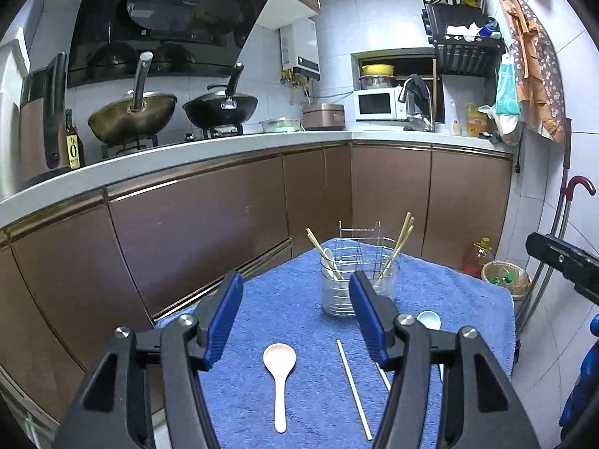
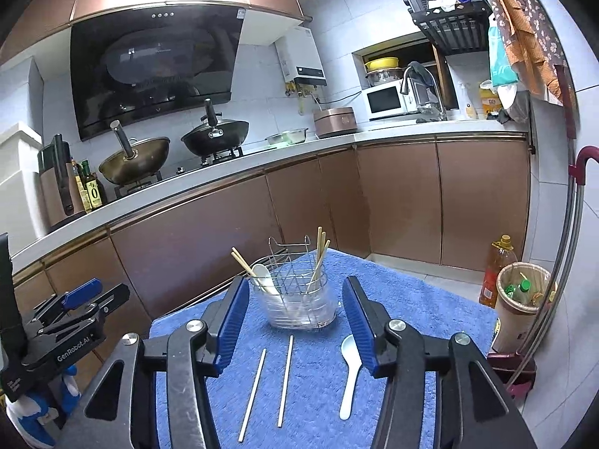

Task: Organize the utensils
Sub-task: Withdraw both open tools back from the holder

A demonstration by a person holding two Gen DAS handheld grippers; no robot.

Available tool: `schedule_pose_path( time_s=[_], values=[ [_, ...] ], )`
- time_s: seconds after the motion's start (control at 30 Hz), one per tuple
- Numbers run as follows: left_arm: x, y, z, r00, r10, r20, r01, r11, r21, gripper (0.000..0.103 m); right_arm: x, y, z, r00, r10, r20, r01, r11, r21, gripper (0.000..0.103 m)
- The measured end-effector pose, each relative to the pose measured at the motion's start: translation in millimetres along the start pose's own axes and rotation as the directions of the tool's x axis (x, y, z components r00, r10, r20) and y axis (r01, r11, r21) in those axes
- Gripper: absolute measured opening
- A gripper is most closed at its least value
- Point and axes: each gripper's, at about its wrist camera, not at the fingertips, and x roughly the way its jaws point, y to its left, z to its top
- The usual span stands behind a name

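A blue towel [image 1: 292,310] carries a clear utensil holder [image 1: 337,292] with a wire insert. Wooden chopsticks [image 1: 398,247] and a white spoon [image 1: 329,262] stand in it. In front of it lie a pinkish spoon [image 1: 279,374], two white chopsticks [image 2: 254,393] [image 2: 285,379] and a pale blue spoon [image 2: 350,370]. My left gripper [image 1: 295,284] hovers open above the pinkish spoon, nothing between its blue pads. My right gripper [image 2: 295,288] is open too, empty, over the white chopsticks and beside the pale spoon. In the left wrist view one white chopstick [image 1: 353,389] lies bare and the other is partly hidden.
Brown cabinet doors [image 1: 194,232] run behind and left of the towel, under a worktop with two woks [image 1: 134,116]. An oil bottle [image 2: 496,273] and a waste bin [image 2: 520,299] stand on the floor to the right. My left gripper [image 2: 93,295] shows at the right wrist view's left edge.
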Motion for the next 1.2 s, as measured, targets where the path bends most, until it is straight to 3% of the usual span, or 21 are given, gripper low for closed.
schedule_pose_path(
  time_s=[0.7, 1.2],
  values=[
    [-22, -12, -6, 1.000, 0.014, 0.005, -0.014, 0.996, 0.088, 0.058, -22, -10, -5, 1.000, -0.014, 0.013, 0.013, 0.999, 0.032, 0.050],
    [-12, -3, -15, 0.998, 0.029, -0.054, -0.026, 0.998, 0.055, 0.064, -17, -8, -11, 1.000, -0.018, -0.015, 0.018, 1.000, 0.024, 0.050]
  ],
)
